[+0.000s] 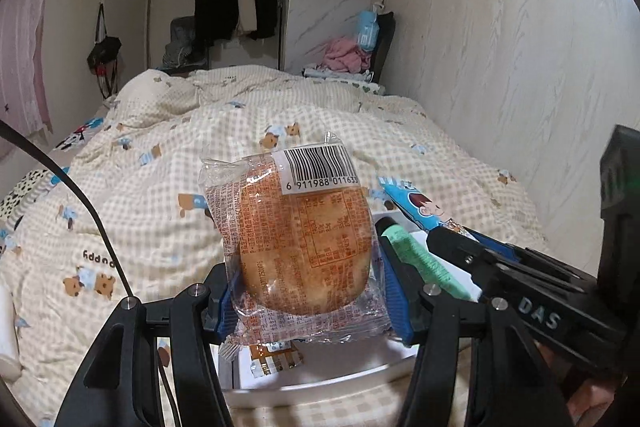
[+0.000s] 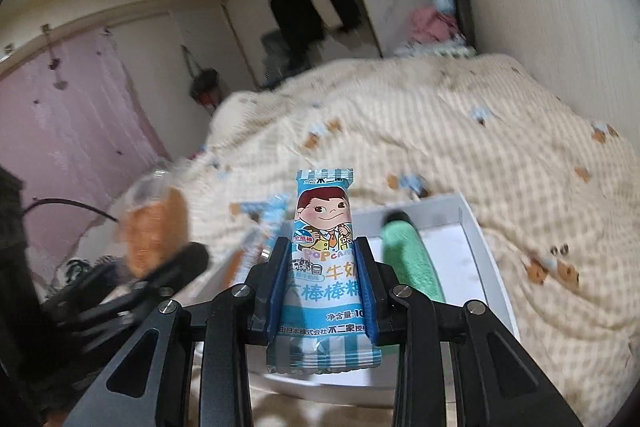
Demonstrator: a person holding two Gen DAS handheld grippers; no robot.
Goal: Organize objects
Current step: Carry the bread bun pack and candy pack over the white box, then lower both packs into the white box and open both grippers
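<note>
Nearest lens: left claw (image 1: 308, 291), blue pads pinching wrapped bread bun (image 1: 304, 247) by its flanks, held upright above white tray (image 1: 320, 383). Orange snack packet (image 1: 272, 361) already lying in tray just under the bun. To the right, green roll (image 1: 416, 255) lying in tray, black-tipped. Further right, right claw (image 1: 472, 239) crossing in, nose close to the green roll, blue candy wrapper sticking out.

Right wrist view, blurred at edges: left claw (image 2: 160, 267) with bun at far left, then a loose blue-striped wrapper (image 2: 260, 227) near tray's left wall, exact rest unclear. Centre, right claw (image 2: 322, 283) pressed on lollipop packet (image 2: 324, 251), packet upright, tail hanging below pads. Green roll (image 2: 412, 259) just right of that, inside tray on bed quilt (image 2: 500, 131).

Risks, judged:
- Claws near each other over a small tray; likely to knock together if both lower at once.
- Slick film on bun; could slip or rotate, bread may crush under squeeze.
- Tray on soft quilt; may tip or slide if pushed.
- Drop on green roll could bounce items out.
</note>
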